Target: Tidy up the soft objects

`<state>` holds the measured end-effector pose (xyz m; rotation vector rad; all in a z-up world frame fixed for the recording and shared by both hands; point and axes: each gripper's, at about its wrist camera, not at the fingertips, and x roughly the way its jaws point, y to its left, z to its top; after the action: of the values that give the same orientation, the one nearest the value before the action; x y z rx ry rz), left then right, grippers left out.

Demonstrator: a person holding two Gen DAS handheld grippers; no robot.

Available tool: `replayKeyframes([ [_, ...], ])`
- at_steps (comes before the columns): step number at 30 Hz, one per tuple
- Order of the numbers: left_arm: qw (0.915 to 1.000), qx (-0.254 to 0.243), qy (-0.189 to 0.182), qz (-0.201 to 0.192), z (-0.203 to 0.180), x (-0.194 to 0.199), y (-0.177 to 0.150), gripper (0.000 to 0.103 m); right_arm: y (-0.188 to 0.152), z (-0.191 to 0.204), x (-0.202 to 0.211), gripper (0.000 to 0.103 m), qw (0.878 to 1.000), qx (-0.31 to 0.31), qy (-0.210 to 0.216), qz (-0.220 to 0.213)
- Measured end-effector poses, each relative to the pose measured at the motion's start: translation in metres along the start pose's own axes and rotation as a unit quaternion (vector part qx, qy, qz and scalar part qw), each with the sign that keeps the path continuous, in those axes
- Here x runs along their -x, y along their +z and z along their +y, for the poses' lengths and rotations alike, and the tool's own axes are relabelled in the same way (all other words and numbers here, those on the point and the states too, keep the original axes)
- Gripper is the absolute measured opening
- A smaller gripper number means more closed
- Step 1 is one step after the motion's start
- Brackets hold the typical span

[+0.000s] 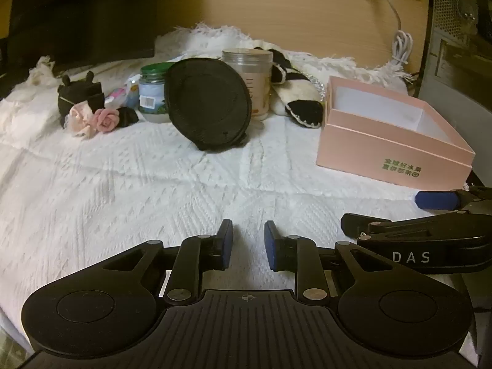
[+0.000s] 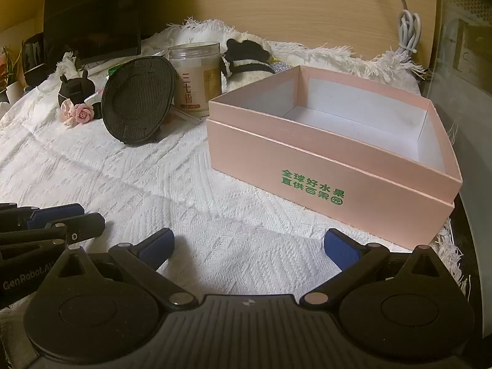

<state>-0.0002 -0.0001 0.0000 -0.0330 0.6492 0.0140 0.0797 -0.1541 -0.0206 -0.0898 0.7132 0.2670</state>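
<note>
From the left wrist, the left gripper (image 1: 248,244) has its jaws narrowly apart, holding nothing; the black round pouch (image 1: 207,106) stands ahead of them, the pink box (image 1: 390,141) ahead to their right. From the right wrist, the right gripper (image 2: 249,247) is spread wide and empty, with the box just ahead-right and the pouch far ahead-left.

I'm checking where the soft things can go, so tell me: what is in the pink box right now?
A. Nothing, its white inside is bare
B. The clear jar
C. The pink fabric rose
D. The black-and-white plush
A: the pink box shows only its bare white floor, while the plush, rose and jar sit outside it on the white cloth.
</note>
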Motion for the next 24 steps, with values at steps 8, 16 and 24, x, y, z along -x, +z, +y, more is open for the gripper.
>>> replayKeyframes([
  [8, 1.0, 0.001, -0.002, 0.002, -0.0007, 0.0008, -0.0007, 0.026, 0.0001, 0.0002, 0.0001, 0.103, 1.0, 0.001, -0.001, 0.0],
  [16, 1.0, 0.005, -0.004, 0.003, 0.001, 0.0, 0.0002, 0.026, 0.0001, 0.0003, 0.0, 0.103, 1.0, 0.001, -0.001, 0.0],
  [24, 1.0, 0.005, -0.003, 0.003, 0.001, -0.0001, 0.0004, 0.026, 0.0002, 0.0003, 0.0, 0.103, 1.0, 0.001, -0.001, 0.0],
])
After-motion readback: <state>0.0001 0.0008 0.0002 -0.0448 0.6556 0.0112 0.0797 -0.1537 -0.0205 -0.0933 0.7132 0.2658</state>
